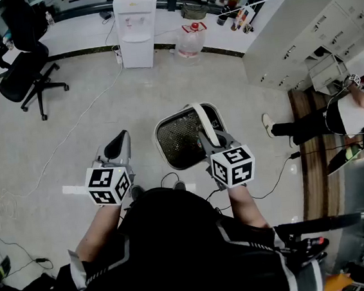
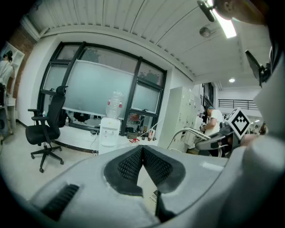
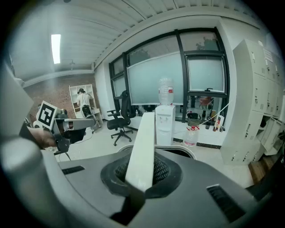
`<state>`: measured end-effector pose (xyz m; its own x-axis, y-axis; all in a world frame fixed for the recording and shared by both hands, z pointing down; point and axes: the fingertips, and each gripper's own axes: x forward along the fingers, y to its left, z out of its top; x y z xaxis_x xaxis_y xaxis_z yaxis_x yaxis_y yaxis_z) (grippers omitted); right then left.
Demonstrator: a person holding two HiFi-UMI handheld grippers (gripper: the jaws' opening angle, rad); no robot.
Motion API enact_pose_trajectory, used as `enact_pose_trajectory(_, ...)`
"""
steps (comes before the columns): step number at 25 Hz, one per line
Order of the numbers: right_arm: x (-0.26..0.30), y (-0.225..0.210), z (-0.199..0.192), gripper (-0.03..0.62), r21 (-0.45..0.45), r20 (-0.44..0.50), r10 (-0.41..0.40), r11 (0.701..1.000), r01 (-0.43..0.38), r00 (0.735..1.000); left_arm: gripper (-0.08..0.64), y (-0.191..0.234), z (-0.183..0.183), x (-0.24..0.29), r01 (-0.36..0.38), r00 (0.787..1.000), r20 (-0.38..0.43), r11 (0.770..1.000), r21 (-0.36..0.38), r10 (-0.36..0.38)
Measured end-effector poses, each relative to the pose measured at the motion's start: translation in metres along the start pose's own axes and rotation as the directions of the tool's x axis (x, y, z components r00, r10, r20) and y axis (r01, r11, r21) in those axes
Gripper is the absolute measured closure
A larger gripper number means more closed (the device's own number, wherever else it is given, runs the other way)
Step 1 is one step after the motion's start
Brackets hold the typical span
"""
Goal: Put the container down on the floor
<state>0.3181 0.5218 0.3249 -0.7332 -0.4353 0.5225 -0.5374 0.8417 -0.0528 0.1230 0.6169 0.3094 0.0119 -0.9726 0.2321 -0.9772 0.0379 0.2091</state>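
Note:
The container [image 1: 180, 140] is a pale round-cornered bin with a dark mesh inside, seen from above in front of the person. Its white bail handle [image 1: 203, 121] stands up over it. My right gripper [image 1: 208, 140] is shut on that handle [image 3: 143, 147], which runs straight out between the pads, with the container's rim [image 3: 189, 152] just beyond. Whether the container touches the floor I cannot tell. My left gripper [image 1: 119, 142] is held to the container's left, apart from it; its pads meet with nothing between them [image 2: 142, 153].
A water dispenser [image 1: 137, 25] and a water jug [image 1: 191, 40] stand by the far wall, and an office chair [image 1: 23, 64] at far left. Cables trail across the floor. Another person [image 1: 334, 118] stands at the right near white lockers [image 1: 325, 30].

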Motion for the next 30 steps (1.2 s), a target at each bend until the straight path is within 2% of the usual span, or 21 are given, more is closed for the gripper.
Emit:
enact_pose_trajectory(18,0.006,0.019,-0.005,0.584,-0.010,-0.001,0.030,1.000,-0.030,1.000,0.552,0.008,-0.011,-0.019,-0.010,1.000,-0.015,1.000,-0.006,0.010)
enact_pose_trajectory(30,0.038,0.065,0.015,0.584,-0.008,0.004,0.034,0.999,-0.034,0.999,0.552,0.067,-0.011,-0.050,-0.020,1.000,0.002,1.000,-0.017,0.020)
